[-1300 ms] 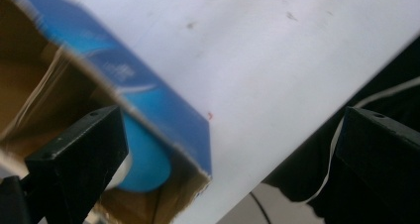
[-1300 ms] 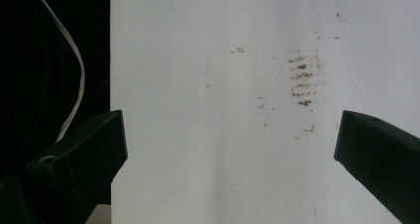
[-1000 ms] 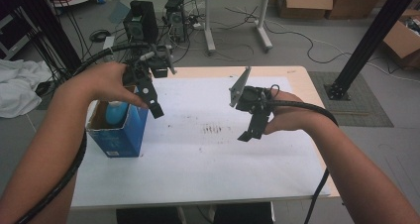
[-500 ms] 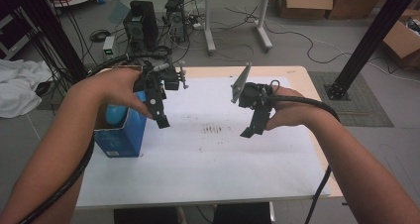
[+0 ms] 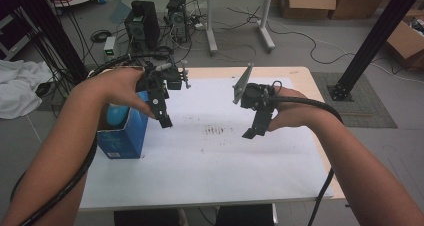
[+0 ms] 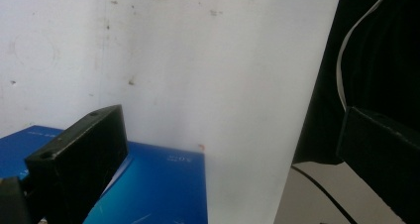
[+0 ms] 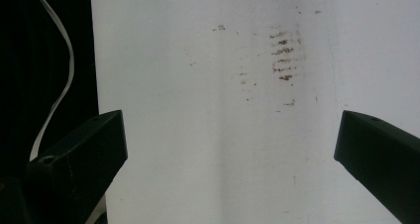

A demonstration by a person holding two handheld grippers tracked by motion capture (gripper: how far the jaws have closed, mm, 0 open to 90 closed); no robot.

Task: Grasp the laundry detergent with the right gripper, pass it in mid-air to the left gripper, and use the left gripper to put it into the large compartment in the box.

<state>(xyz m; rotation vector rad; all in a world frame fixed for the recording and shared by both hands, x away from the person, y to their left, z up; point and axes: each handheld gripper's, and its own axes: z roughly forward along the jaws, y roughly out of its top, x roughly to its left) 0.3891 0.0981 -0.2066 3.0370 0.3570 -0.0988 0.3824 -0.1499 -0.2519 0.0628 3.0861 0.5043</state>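
Note:
An open blue box (image 5: 122, 138) stands at the left edge of the white-covered table (image 5: 210, 161), with a light blue rounded object (image 5: 115, 115) inside it. My left gripper (image 5: 164, 117) hangs just right of the box, jaws pointing down and open, holding nothing. In the left gripper view the left gripper (image 6: 228, 135) has its jaws wide apart, with the blue box (image 6: 158, 184) low between them. My right gripper (image 5: 252, 128) hovers over the table's middle right, open and empty. Under the right gripper (image 7: 228, 135) lies bare white sheet with brown smudges (image 7: 283, 55).
The smudge marks (image 5: 216, 131) lie on the sheet between the two grippers. Cables trail from both grippers over the forearms. Beyond the far edge are computer towers (image 5: 142, 16), floor cables, a black pole (image 5: 372, 41) at right and white cloth (image 5: 20, 88) at left.
My left gripper has moved right, from over the blue box to just beside it, toward the table's middle. The right gripper has stayed nearly in place, and both have stayed open.

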